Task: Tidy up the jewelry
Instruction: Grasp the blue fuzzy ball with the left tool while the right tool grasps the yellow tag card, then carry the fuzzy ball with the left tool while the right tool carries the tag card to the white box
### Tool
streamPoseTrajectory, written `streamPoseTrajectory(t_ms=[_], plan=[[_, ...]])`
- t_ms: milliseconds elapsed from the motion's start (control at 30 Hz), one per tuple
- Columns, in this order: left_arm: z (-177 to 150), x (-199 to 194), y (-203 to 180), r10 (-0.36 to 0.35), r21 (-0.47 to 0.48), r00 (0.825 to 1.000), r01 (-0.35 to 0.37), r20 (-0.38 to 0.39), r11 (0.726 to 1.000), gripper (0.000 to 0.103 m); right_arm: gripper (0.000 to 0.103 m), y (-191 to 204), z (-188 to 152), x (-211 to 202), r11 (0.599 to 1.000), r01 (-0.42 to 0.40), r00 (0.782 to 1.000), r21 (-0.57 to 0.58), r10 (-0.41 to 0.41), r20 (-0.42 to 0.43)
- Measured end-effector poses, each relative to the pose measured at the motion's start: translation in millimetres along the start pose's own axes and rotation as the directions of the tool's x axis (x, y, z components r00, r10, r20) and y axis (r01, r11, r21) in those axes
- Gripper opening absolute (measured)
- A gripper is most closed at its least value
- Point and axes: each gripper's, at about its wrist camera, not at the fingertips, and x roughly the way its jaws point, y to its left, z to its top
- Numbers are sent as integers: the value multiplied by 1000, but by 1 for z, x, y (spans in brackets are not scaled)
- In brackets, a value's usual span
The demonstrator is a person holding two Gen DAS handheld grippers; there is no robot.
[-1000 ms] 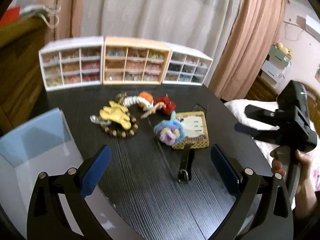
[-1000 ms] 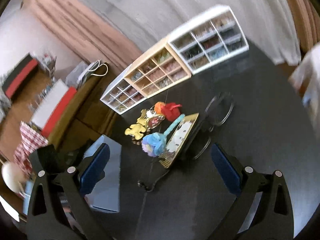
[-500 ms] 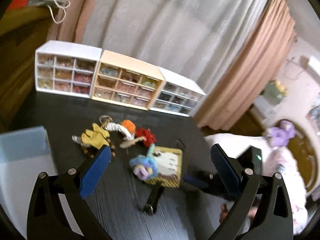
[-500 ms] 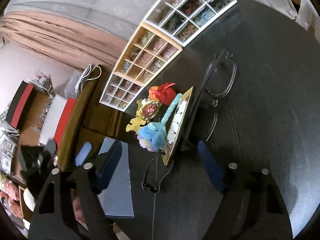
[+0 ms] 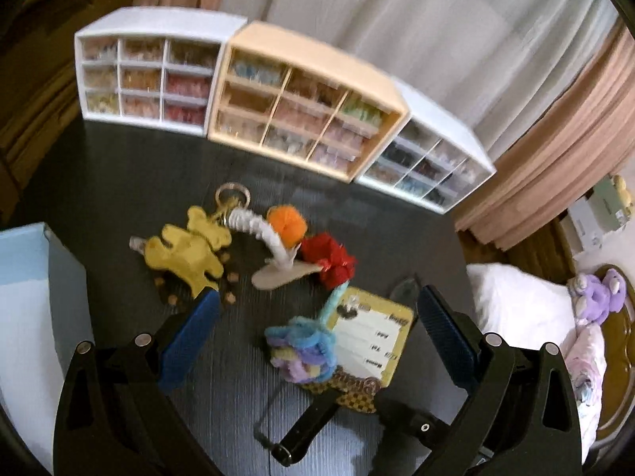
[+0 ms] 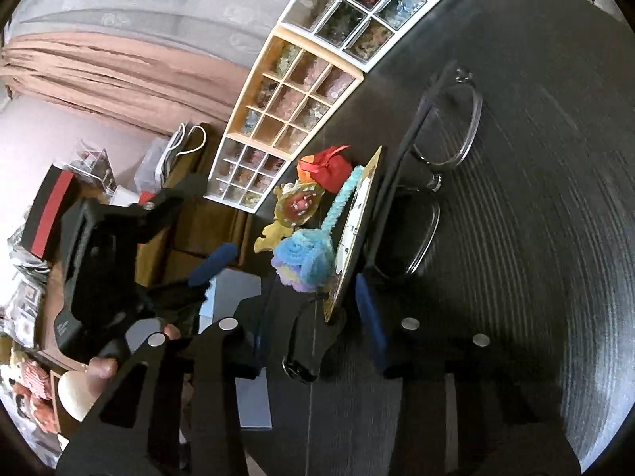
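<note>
Jewelry pieces (image 5: 254,254) are scattered mid-surface (image 5: 119,182), in front of three drawer organizers (image 5: 301,99). Approach step is judged in hand; nothing is gripped. Left gripper (image 5: 317,333) is held above the pile, fingers wide apart. Right gripper (image 6: 317,313) is lowered beside the yellow tag (image 6: 353,230), fingers apart around its near end and black clasp (image 6: 301,361). Closure on one item is called for next.

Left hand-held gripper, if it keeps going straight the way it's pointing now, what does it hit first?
Most likely the fuzzy blue and purple flower, which lies between the open fingers of the left hand-held gripper, with the yellow card right beside it. Depth is hard to judge here.
</note>
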Motion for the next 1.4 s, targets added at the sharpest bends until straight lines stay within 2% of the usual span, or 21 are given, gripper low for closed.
streamPoseTrajectory(t_ms=[67, 133, 200, 233, 300, 367, 433, 567, 600, 633, 933, 1400], plan=[[-2, 9, -5, 81, 36, 996, -79, -38, 996, 98, 23, -1, 0, 3, 1000, 0, 1000, -5, 0, -4], [-4, 15, -10, 145, 73, 988, -142, -50, 987, 98, 21, -3, -1, 5, 1000, 10, 1000, -1, -10, -9], [-5, 24, -15, 223, 110, 972, -214, -77, 971, 96, 15, -4, -2, 7, 1000, 17, 1000, -5, -17, -12], [-6, 29, -16, 249, 121, 964, -237, -96, 964, 85, 12, -5, -3, 6, 1000, 16, 1000, -9, -16, -11], [-7, 36, -15, 266, 111, 956, -253, -121, 961, 72, 12, -5, -4, 5, 1000, 7, 1000, -13, -7, -11], [-9, 44, -15, 292, 112, 943, -277, -157, 954, 70, 12, -6, -5, 4, 1000, 3, 1000, -12, -3, -16], [-12, 52, -17, 282, 118, 942, -264, -183, 957, 61, 12, -8, -5, 3, 1000, -3, 1000, -7, 3, -13], [-20, 61, -18, 275, 121, 935, -254, -224, 960, 56, 12, -11, -7, 0, 999, -32, 999, 0, 32, -8], [-22, 63, -18, 276, 124, 935, -253, -224, 959, 47, 12, -12, -7, -1, 999, -34, 999, -5, 34, -5], [-24, 63, -19, 287, 128, 934, -265, -214, 956, 46, 11, -11, -7, -2, 999, -33, 999, -9, 33, -2], [-23, 61, -32, 323, 191, 932, -291, -166, 938, 45, 10, -3, -9, -6, 997, -10, 1000, -75, 11, 14], [-10, 17, -29, 280, 167, 956, -262, -89, 950, 44, 8, 18, -12, -25, 991, -56, 995, -123, 66, 77]])
